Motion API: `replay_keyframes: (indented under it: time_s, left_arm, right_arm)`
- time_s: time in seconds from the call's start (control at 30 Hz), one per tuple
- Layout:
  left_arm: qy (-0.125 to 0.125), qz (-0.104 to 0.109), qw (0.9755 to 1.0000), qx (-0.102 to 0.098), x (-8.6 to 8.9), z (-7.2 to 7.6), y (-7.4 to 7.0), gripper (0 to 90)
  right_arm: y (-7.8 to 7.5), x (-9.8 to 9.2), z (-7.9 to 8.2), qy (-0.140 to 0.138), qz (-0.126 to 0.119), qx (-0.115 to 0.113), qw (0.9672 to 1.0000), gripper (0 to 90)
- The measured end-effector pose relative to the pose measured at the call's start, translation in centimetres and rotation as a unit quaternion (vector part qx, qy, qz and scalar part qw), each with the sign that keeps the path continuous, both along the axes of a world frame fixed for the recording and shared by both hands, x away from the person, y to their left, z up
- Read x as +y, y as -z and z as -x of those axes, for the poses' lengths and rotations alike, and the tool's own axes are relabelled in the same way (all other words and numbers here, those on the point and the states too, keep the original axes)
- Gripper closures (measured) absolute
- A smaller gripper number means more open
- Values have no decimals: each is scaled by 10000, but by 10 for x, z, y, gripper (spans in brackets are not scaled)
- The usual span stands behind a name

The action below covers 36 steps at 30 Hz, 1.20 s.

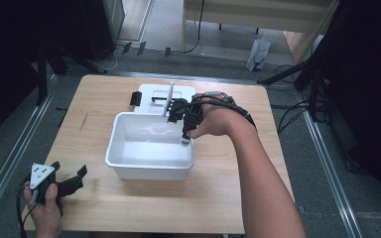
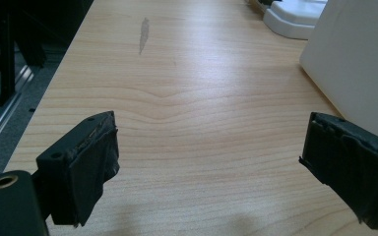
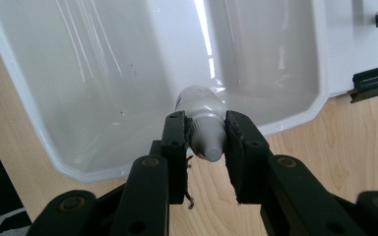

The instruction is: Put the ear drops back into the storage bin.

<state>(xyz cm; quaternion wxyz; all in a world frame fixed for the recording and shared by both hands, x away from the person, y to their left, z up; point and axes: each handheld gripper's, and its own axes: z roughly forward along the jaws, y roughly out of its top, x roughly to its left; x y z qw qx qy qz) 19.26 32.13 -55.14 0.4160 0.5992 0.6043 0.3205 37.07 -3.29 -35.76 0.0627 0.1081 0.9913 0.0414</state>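
- Where the wooden table (image 1: 129,208) spreads widest, bare wood lies along its near edge and left side, with open room around the left gripper.
- White tub (image 1: 149,148) sits mid-table, its rim well clear of the table's edges; a flat white lid (image 1: 166,94) with black latches lies just behind it.
- Right gripper (image 3: 205,142), held in the right hand (image 1: 218,121), hangs over the tub's right rim, jaws clamped on a small pale bottle (image 3: 204,123) pointing into the tub.
- Left gripper (image 2: 206,162) rests near the table's front-left corner, jaws spread wide, nothing between them.
- Faint grey smudge (image 2: 143,34) marks the wood; no writing reads anywhere.
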Motion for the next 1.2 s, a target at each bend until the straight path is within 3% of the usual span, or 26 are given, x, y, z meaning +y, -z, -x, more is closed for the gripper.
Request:
replay_keyframes:
  time_s: [0.3, 0.57, 0.77, 1.2]
  left_arm:
    - [0, -26, 10000, -3, -1, 0, 0, 79]
    - [10, -14, 10000, -3, 0, 0, 0, 79]
    - [4, -25, 10000, -4, -1, 0, 0, 79]
    - [0, -18, 10000, -1, -1, 0, 0, 79]
  right_arm:
    - [14, 1, 0, -79, 11, -23, 10000, 720]
    - [35, 3, -2, -224, 20, 9, 9997, 720]
    - [48, 6, -4, -257, 145, 62, 9995, 719]
    - [73, 11, -6, -619, 369, -88, 9974, 718]
